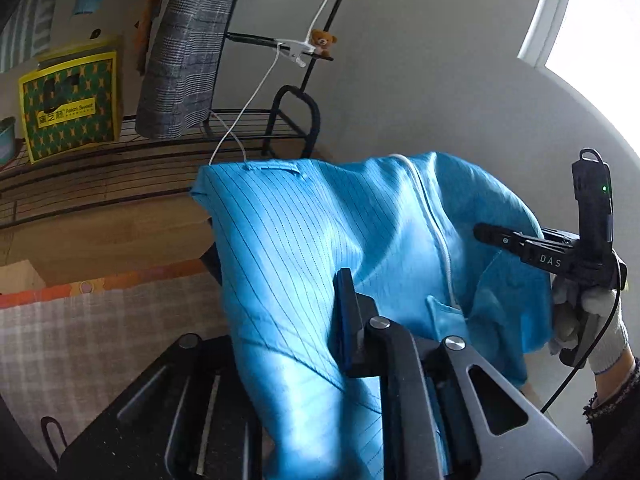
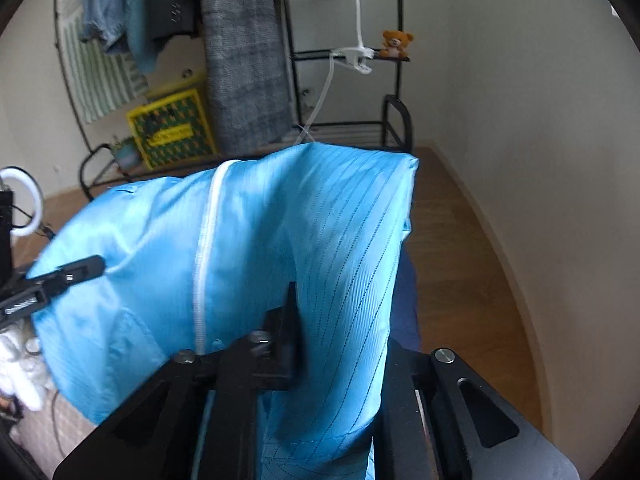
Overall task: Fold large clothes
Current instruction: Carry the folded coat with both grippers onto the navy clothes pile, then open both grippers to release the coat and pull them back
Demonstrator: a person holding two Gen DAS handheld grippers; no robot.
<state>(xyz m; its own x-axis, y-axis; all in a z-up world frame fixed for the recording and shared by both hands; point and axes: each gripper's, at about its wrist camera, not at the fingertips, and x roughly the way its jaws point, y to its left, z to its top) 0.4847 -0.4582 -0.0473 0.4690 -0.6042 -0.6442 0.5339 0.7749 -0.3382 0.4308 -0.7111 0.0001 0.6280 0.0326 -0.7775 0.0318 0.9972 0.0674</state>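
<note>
Garment: a bright blue pinstriped garment with a white zipper hangs in the air between the two tools, draped over both sets of fingers, its upper edge lifted in front of the rack.
Left gripper: narrow, and there's blue cloth bunched right between the fingers; one dark finger pokes up through the fabric, the other is buried under it. Pads pressing or not? Can't tell from here.
Right gripper: same story, a narrow gap with fabric falling through it; only one finger shows, the rest is swallowed by blue. Grip can't be confirmed.
Right tool seen from the left: black body at the frame's right edge, a white-gloved hand around its handle, its tip lost in the cloth.
Blur: the garment's folds smear in both views, so seams and lower hem are hard to read.
Cut off: the bottom of the garment runs out of frame.
Background: black wire rack with a small teddy bear, a grey plaid coat, a yellow-green box.
</note>
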